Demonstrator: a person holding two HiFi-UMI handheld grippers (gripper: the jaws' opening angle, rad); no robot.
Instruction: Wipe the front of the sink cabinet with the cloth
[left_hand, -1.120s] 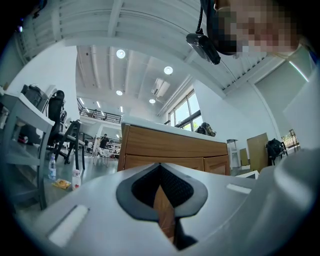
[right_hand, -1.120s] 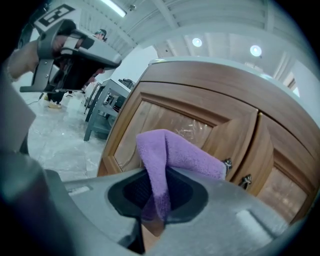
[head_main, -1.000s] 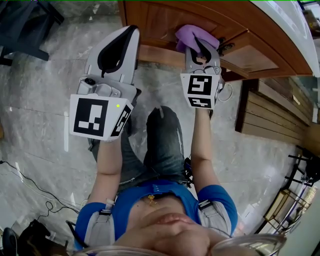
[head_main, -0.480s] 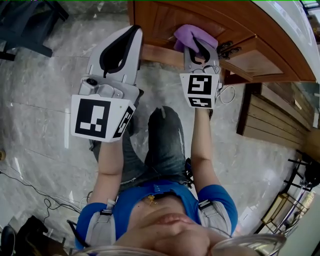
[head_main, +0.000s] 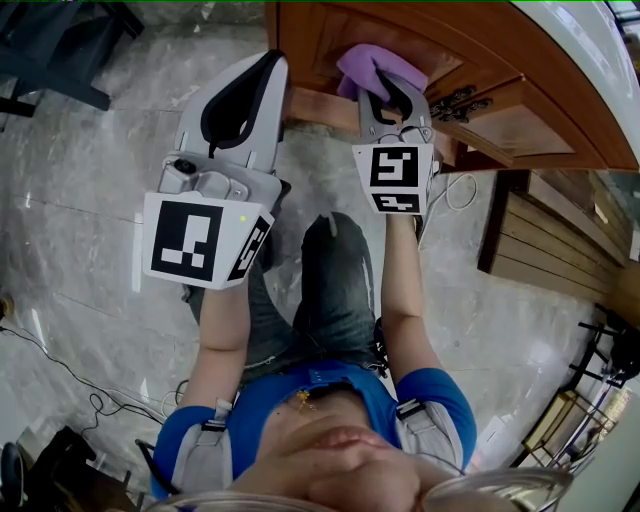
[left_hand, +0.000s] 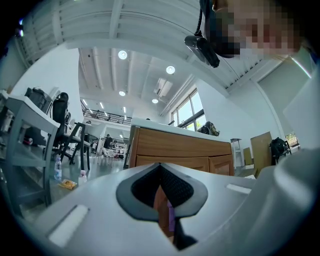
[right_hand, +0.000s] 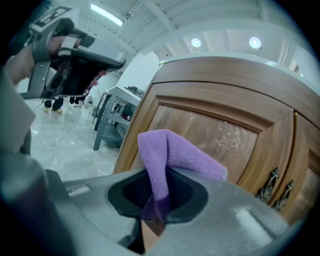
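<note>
The right tool (head_main: 386, 88) is clamped shut on a soft purple cloth (head_main: 374, 68). In the right gripper view the cloth (right_hand: 169, 152) rises out of the dark padded throat between the closed jaws of the right tool (right_hand: 154, 206). There it folds over into a thick lobe towards the glossy brown wooden sink cabinet front (right_hand: 220, 125). The lobe appears to press against the recessed door panel, left of the pair of dark metal door handles (right_hand: 277, 186).

From the head view the cloth sits at the cabinet front (head_main: 318, 38), near its lower edge, above the grey marble floor (head_main: 80, 220).

The left tool (head_main: 264, 64) is held up beside the right one, short of the cabinet. Its jaws (left_hand: 162, 202) are closed to a thin slit with nothing gripped.
</note>
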